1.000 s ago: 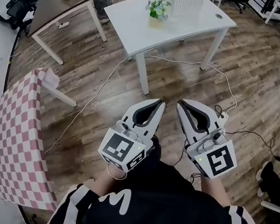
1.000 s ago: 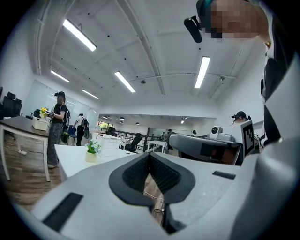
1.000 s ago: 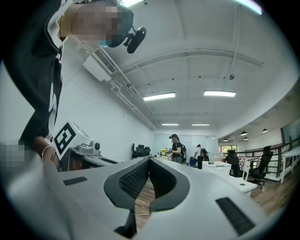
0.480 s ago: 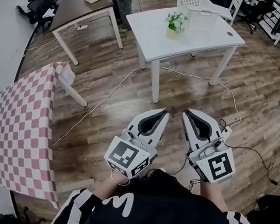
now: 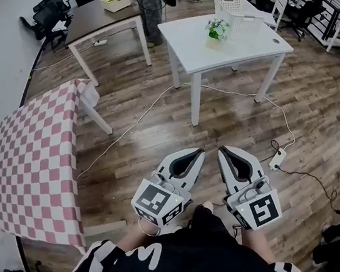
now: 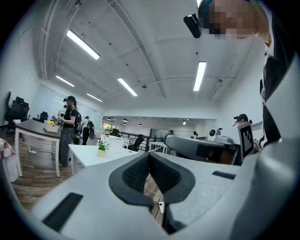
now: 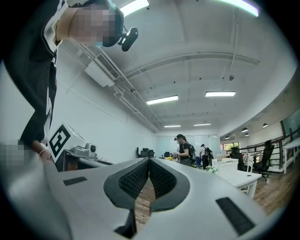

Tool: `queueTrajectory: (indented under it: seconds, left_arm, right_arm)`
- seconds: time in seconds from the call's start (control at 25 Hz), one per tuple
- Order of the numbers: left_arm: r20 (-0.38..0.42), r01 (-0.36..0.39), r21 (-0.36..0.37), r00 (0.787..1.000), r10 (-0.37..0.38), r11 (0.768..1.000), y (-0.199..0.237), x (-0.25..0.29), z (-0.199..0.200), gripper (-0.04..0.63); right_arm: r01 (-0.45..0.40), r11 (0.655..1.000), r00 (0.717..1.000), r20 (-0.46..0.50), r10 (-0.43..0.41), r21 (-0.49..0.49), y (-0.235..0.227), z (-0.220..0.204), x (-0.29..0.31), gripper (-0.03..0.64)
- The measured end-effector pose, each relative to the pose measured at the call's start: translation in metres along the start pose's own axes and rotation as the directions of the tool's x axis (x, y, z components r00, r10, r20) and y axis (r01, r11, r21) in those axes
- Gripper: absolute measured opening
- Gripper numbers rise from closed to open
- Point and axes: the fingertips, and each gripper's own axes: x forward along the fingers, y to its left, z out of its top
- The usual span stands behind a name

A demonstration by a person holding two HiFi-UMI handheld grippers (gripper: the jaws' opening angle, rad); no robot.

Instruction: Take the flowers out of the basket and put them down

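- Backing off is what shows since a second ago: the white table [image 5: 253,46] sits smaller and further off in the head view, more wood floor lies between it and me, and more of the checked cloth [image 5: 33,162] shows on my left.
- Both tools have stayed low and close to my body, pointing forward over the floor.
- On my left gripper [image 5: 196,153] the jaws are together, the ribbed pads meeting at the tips. Its own view shows nothing between them, only floor and a stretch of cable through the gap below.
- My right gripper [image 5: 224,153] is the same, pads pressed tip to tip and empty.
- The flowers [image 5: 218,28] stand upright in their small pot on the white table, long axis vertical. They are outside the basket [image 5: 238,8], just in front of it on the side nearer me.
- So they already lie as the task wants, out of the basket and set down. Whether the task put them there I cannot tell from this moment.
- From my fingers the flowers lie straight ahead and well apart, almost on the line between the two grippers. Neither hand is clearly nearer.
- I judge that nothing on that table is within reach from where I stand.
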Motion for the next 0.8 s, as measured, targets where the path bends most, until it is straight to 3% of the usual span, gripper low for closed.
queueTrajectory:
  seconds: [0.4, 0.8]
  left_arm:
    - [-0.042, 0.065, -0.017, 0.997, -0.066, 0.998, -0.036, -0.08, -0.03, 0.005]
    - [-0.028, 0.095, 0.017, 0.995, -0.094, 0.995, -0.052, -0.097, -0.02, 0.005]
  right_arm:
    - [0.065, 0.997, 0.998, -0.016, -0.065, 0.046, 0.094, -0.01, -0.049, 0.017]
    - [0.079, 0.997, 0.996, -0.031, -0.079, 0.012, 0.108, -0.001, -0.058, 0.017]
